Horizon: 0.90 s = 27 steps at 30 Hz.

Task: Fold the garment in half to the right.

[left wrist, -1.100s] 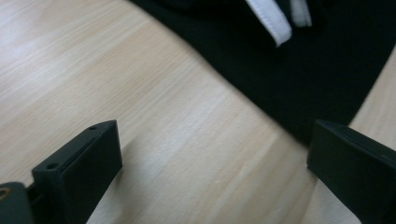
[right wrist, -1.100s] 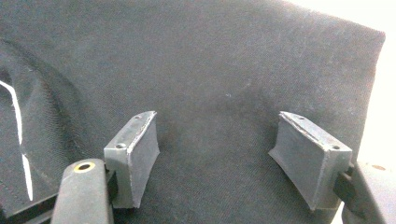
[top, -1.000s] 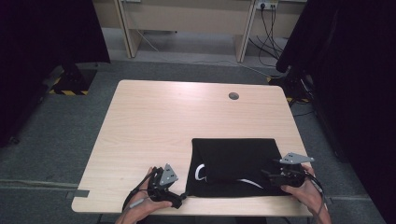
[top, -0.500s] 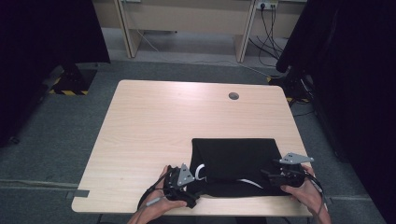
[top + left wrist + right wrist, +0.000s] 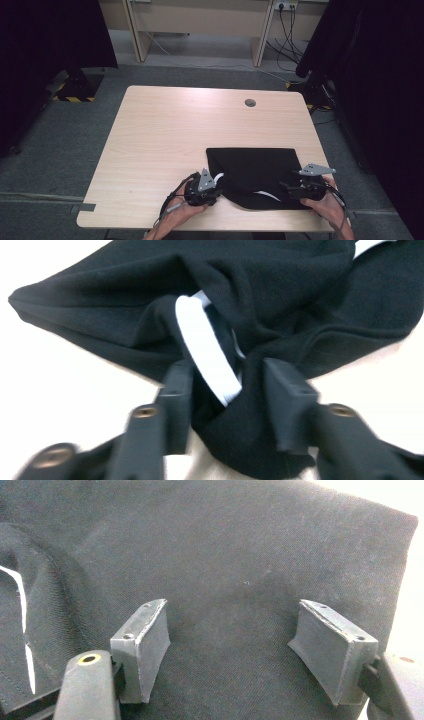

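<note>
The left gripper (image 5: pixel 227 390) had just been closing, its jaws pinching a bunched fold of the black garment (image 5: pixel 255 170) with its white drawstring (image 5: pixel 205 350), apparently gripped. The right gripper (image 5: pixel 235 645) stood open over flat cloth. The garment's long axis ran between the grippers.

We see a black garment (image 5: pixel 252 170) with a white strip (image 5: pixel 207 352) at its bunched edge and thin white lines (image 5: pixel 22 600) further in. It lies on a pale, light-wood tabletop (image 5: pixel 170 130) with a small dark grey round spot (image 5: pixel 250 103). Our left tool (image 5: pixel 212 187) and right tool (image 5: pixel 287 187) are black, each topped by a grey plate. The floor (image 5: pixel 65 145) around is grey, with a yellow-and-black striped patch (image 5: pixel 75 98).
</note>
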{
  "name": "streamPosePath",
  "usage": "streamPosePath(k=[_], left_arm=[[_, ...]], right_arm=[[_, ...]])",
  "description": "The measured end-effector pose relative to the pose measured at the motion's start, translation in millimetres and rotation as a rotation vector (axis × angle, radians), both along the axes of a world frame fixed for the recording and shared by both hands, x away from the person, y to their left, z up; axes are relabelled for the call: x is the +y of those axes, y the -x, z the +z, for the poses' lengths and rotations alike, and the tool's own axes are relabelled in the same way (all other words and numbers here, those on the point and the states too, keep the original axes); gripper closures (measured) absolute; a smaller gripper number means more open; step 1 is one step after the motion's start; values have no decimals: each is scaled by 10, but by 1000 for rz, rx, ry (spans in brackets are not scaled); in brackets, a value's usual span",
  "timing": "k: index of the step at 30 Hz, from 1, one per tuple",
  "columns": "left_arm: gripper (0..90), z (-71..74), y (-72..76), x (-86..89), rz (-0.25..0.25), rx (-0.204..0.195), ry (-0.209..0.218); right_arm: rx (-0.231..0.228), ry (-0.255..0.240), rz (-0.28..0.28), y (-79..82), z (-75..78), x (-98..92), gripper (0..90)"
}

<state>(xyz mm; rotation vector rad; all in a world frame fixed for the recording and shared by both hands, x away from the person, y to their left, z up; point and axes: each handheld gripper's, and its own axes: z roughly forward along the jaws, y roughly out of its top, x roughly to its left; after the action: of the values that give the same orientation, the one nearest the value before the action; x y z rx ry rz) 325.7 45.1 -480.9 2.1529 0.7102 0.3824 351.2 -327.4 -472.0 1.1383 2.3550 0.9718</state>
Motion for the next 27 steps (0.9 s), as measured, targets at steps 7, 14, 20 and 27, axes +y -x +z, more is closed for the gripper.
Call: streamPosePath(k=[7, 14, 20, 27], left_arm=[[752, 1, 6, -35, -44, -5, -4], [752, -2, 97, -76, -73, -20, -12], [749, -2, 93, -70, -69, -14, -8], [744, -2, 80, -58, -66, 2, 2]], right_arm=[[17, 11, -4, 9, 21, -22, 305], [18, -5, -15, 33, 132, -36, 302], [-21, -68, 56, -27, 313, 246, 299], [-43, -80, 132, -227, 465, 762, 299]])
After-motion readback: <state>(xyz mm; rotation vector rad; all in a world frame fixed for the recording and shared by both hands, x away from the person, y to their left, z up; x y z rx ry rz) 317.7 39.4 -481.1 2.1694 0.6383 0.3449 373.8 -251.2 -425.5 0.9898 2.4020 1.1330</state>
